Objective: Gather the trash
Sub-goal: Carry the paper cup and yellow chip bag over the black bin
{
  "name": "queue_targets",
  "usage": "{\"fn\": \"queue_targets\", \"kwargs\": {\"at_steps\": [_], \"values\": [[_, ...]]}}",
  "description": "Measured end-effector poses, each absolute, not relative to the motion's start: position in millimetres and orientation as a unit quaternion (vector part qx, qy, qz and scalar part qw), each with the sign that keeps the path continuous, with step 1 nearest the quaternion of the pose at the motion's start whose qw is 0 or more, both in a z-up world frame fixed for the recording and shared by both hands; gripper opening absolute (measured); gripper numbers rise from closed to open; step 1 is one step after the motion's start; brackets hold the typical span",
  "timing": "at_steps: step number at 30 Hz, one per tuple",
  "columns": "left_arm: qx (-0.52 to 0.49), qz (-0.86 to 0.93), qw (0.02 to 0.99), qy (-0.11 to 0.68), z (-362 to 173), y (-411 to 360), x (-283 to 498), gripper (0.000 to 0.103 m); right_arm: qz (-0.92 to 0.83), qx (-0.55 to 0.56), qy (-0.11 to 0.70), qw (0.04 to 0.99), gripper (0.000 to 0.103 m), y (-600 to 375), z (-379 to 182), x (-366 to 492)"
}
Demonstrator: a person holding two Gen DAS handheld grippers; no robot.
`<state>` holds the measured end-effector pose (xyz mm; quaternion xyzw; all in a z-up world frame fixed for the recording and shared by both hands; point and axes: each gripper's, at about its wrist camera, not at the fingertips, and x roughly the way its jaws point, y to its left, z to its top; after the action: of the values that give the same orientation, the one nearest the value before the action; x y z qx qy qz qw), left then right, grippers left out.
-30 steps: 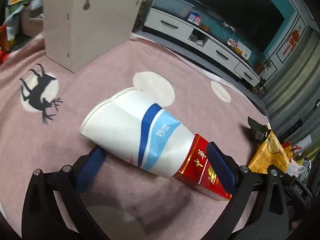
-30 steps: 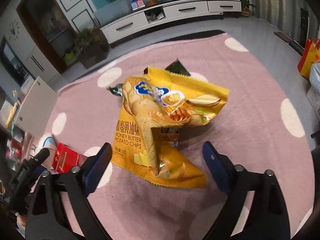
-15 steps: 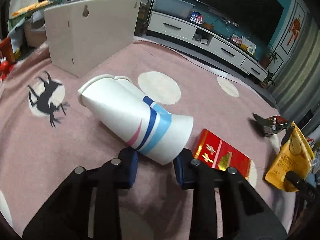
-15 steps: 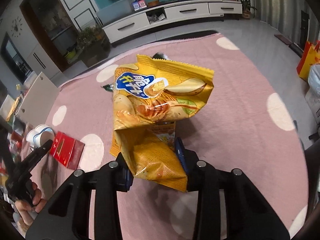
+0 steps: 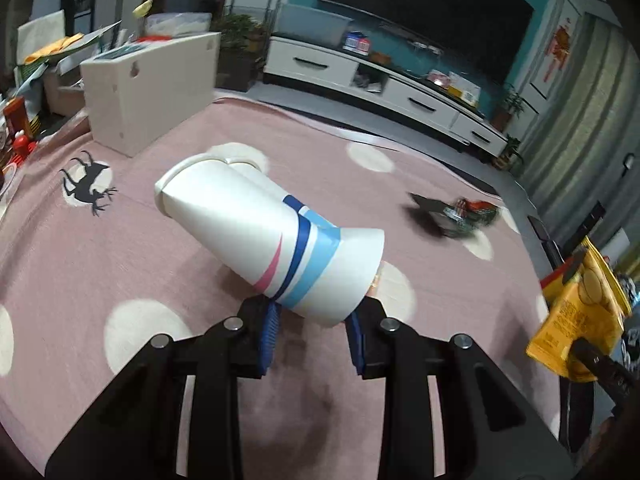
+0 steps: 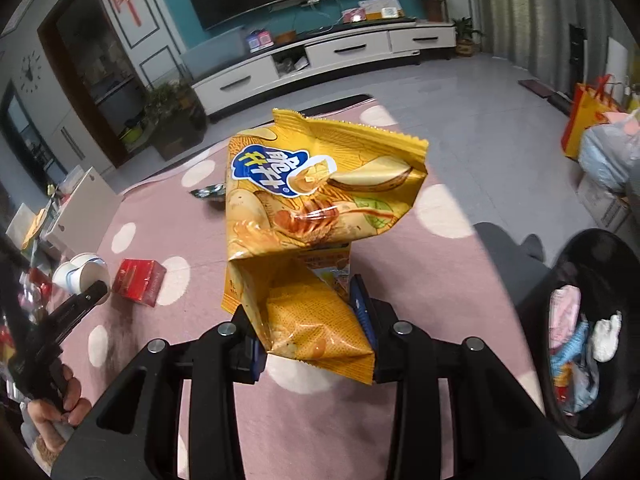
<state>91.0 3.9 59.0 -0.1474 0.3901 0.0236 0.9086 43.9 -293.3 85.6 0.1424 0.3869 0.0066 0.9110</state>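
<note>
My left gripper (image 5: 312, 332) is shut on stacked white paper cups (image 5: 264, 236) with blue and pink stripes, held above the pink rug (image 5: 120, 264). My right gripper (image 6: 316, 340) is shut on a yellow chip bag (image 6: 316, 208), lifted off the rug; the bag also shows in the left wrist view (image 5: 576, 312). A red box (image 6: 138, 282) lies on the rug, with the cups (image 6: 80, 274) beside it in the right wrist view. A dark crumpled wrapper (image 5: 452, 216) lies farther off. A black trash bin (image 6: 588, 332) with trash inside stands at the right.
A white board box (image 5: 148, 92) stands at the rug's far left edge with clutter behind it. A white TV cabinet (image 5: 384, 88) runs along the back wall. An orange bag (image 6: 584, 120) and a light sack sit on the grey floor at right.
Both grippers have risen with their loads, the cups and chip bag now higher off the rug. The right view swung right, bringing the trash bin into sight. The red box is hidden in the left view.
</note>
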Motion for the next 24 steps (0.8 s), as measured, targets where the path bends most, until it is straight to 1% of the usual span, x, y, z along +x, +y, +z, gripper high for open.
{"fn": "queue_targets", "kwargs": {"at_steps": [16,24], "values": [[-0.076,-0.086,0.931,0.346,115,-142,36,0.030,-0.025,0.199,0.325,0.924,0.037,-366,130,2],[-0.041,-0.154,0.931,0.328,131,-210,16,0.030,-0.089,0.212,0.294,0.928,0.037,-415,146,-25]]}}
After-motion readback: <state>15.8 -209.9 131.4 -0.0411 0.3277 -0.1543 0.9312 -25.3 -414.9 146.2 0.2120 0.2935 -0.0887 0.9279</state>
